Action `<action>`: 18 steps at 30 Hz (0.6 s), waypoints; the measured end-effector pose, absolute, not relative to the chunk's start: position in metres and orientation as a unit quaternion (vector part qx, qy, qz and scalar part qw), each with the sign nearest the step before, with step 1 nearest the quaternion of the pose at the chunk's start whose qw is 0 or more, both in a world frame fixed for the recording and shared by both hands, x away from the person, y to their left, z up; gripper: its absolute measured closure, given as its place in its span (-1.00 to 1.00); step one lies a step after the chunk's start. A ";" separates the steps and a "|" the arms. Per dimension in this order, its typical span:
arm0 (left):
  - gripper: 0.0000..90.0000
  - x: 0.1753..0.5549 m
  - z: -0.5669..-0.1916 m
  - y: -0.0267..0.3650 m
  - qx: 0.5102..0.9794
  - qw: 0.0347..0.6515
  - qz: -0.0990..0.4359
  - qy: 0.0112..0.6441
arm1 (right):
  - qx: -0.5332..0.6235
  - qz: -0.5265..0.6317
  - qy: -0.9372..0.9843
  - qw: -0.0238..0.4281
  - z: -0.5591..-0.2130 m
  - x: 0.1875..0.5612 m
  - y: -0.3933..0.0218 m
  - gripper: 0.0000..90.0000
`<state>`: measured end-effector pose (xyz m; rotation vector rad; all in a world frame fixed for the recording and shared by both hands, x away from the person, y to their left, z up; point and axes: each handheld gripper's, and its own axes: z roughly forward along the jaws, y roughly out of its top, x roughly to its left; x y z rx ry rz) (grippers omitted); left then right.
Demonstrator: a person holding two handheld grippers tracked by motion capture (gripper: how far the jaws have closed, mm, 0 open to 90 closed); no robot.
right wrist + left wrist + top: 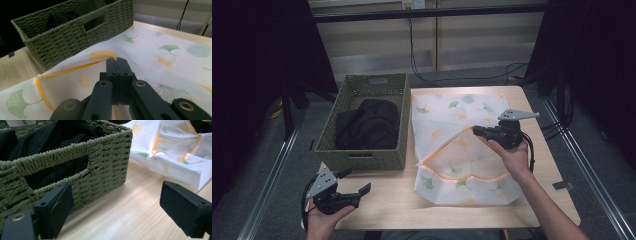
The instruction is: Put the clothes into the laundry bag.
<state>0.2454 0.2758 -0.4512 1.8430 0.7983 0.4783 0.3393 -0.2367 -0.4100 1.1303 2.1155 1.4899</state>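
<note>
A white mesh laundry bag [452, 112] printed with ginkgo leaves lies on the right half of the table, its orange zipper [447, 172] undone. My right gripper [476, 131] is shut on the bag's upper flap at the zipper edge and holds it raised, so the mouth gapes. In the right gripper view the jaws [116, 61] meet on the cloth beside the orange zipper [72, 68]. My left gripper [356, 181] stands open and empty at the front left of the table, its jaws [117, 207] pointing past the basket's corner toward the bag [175, 145].
A green woven basket [362, 162] stands left of the bag, with black clothes [367, 125] piled inside. The basket's handle cutout [57, 173] faces my left gripper. Bare wooden tabletop [387, 205] runs along the front edge.
</note>
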 end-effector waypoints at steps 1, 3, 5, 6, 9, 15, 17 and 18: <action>-0.73 0.246 -0.451 0.276 0.764 0.515 0.200 0.334 | 0.396 0.524 0.737 0.160 -0.408 0.340 -0.237 1.00; -0.72 0.247 -0.450 0.278 0.761 0.517 0.199 0.337 | 0.394 0.534 0.729 0.167 -0.404 0.341 -0.237 1.00; -0.70 0.248 -0.448 0.279 0.762 0.515 0.199 0.338 | 0.393 0.540 0.725 0.170 -0.401 0.343 -0.237 1.00; -0.69 0.250 -0.445 0.279 0.763 0.513 0.203 0.338 | 0.390 0.541 0.725 0.173 -0.400 0.343 -0.237 1.00; -0.67 0.253 -0.436 0.278 0.768 0.507 0.204 0.334 | 0.389 0.544 0.723 0.172 -0.400 0.343 -0.237 1.00; -0.74 0.270 -0.414 0.265 0.787 0.499 0.167 0.322 | 0.385 0.536 0.732 0.166 -0.405 0.341 -0.235 1.00; -0.74 0.276 -0.405 0.259 0.789 0.503 0.173 0.308 | 0.386 0.533 0.735 0.166 -0.406 0.341 -0.235 1.00; -0.74 0.280 -0.401 0.257 0.791 0.503 0.177 0.301 | 0.385 0.533 0.735 0.166 -0.407 0.341 -0.235 1.00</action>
